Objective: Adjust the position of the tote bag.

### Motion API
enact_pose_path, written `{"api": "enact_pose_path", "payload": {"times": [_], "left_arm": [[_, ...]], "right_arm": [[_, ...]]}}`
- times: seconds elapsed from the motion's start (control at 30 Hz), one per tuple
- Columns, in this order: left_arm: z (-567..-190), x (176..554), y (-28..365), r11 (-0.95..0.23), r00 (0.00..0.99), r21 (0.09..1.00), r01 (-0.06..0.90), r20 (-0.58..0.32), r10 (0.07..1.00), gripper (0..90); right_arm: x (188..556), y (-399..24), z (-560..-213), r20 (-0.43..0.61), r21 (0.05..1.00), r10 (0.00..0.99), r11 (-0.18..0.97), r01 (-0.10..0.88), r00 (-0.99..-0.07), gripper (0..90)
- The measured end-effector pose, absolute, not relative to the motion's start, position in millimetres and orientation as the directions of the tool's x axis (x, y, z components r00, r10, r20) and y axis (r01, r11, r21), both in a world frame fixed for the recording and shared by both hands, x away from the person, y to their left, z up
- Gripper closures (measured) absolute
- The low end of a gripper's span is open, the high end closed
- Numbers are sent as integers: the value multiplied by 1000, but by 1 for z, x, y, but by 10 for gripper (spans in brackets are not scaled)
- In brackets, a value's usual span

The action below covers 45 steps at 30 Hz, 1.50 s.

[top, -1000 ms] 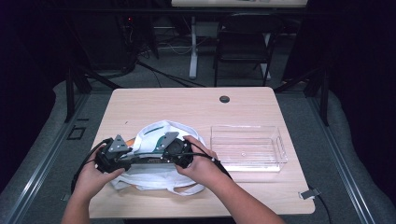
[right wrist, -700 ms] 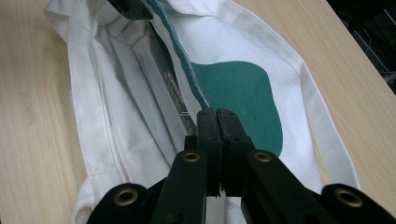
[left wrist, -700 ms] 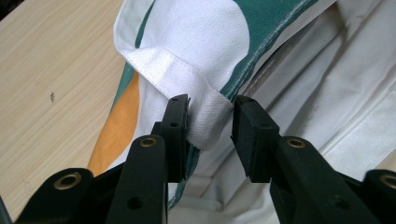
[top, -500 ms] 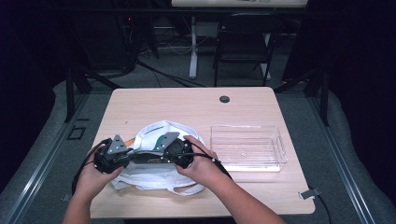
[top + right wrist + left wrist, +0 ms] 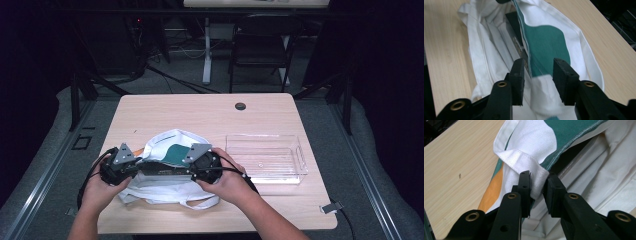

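Cloth is what both grippers are working on: a white bag (image 5: 170, 172) printed with green and orange is lying at the near edge of the table (image 5: 200, 112), its handles trailing toward the person. The right gripper (image 5: 539, 77) has just been opening; its jaws are now standing spread, with the bag's rim running between them but the pads no longer pressing on it. The left gripper (image 5: 538, 185) has just been closing, and its jaws are now pinching a folded white strip of the bag's hem. Compared with a second ago, the right hand (image 5: 227, 177) is sitting a little further over along the bag's mouth, while the left hand (image 5: 102, 187) is staying where it was. I judge this to be a change of hold: the left side is pinning the opening while the right is freeing itself to take a new grip further along the rim.

As for room, the bag is lying close to the table's near edge, so the handles are hanging near the drop. A clear plastic tray (image 5: 265, 157) is sitting just beside the right hand, leaving little space that way. The far half of the table is offering open wood, with a small dark round cap (image 5: 240, 106) well apart from the work.
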<state>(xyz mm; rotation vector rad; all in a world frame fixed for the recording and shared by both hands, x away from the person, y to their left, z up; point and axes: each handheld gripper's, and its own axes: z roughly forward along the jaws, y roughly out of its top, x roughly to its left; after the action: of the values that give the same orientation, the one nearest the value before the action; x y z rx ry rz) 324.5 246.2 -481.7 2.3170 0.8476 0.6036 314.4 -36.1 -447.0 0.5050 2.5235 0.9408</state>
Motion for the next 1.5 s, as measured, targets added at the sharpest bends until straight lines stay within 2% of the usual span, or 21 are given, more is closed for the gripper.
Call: {"api": "enact_pose_path", "payload": {"times": [0.27,0.43,0.7,0.8,0.83,0.93,1.13,1.5], "left_arm": [[-482,324,244,-622,690,657,427,208,694,765],[-481,324,244,-623,692,653,430,205,692,765],[-480,324,244,-623,685,656,426,216,696,764],[-475,326,241,-633,679,651,420,237,695,764],[-475,326,241,-633,679,651,420,237,695,764],[-470,329,241,-624,674,657,423,232,702,764],[-464,334,241,-628,674,653,424,235,700,762],[-454,343,238,-644,672,636,425,255,695,767]], "right_arm": [[303,-56,-469,-243,717,520,665,209,-819,525],[302,-57,-477,-252,723,531,659,207,-809,525],[302,-51,-481,-321,692,517,700,176,-794,533],[301,-46,-481,-358,664,491,732,153,-794,605],[301,-46,-481,-358,664,491,732,153,-794,605],[305,-45,-475,-380,647,483,748,147,-789,715],[313,-48,-465,-345,652,482,740,164,-805,790],[326,-48,-457,-337,647,480,743,171,-810,823]]}}
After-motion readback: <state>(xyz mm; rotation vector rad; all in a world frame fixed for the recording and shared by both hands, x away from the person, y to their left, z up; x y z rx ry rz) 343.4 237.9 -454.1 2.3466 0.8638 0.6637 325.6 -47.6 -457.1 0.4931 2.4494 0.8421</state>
